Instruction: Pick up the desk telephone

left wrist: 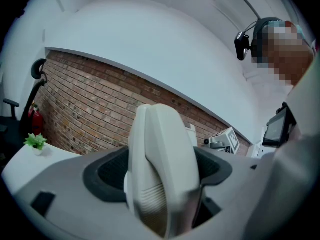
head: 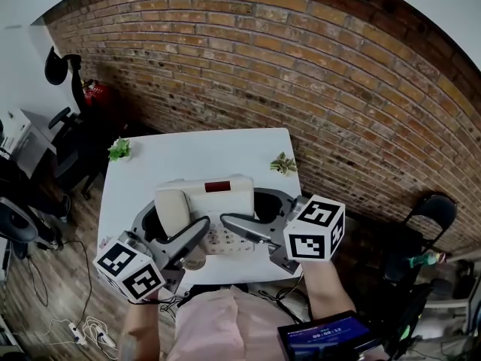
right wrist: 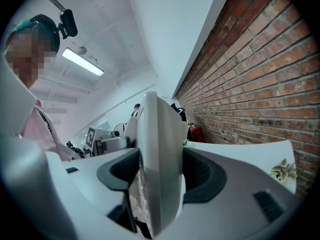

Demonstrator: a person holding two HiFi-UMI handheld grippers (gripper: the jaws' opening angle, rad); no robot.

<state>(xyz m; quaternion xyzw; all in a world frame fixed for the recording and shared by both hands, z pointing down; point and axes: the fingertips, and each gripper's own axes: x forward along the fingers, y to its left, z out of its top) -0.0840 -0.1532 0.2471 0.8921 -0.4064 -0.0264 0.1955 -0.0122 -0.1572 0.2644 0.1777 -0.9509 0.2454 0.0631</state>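
The left gripper (head: 174, 224) has its fingers (left wrist: 111, 172) spread wide and clamped across the handset (left wrist: 165, 159) end of the desk telephone (head: 214, 201) — smooth, rounded cream plastic fills the gap between the dark ribbed pads. The boxy phone, with a red display strip (head: 218, 187), spans from one pair of fingers to the other, over the near part of the white table (head: 195, 153). The right gripper (head: 261, 210) pinches its thin right edge — fingers (right wrist: 200, 176) parted less widely.

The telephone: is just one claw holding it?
No, in the head view the left claw clamps the telephone at its handset side and the right claw clamps its opposite edge.
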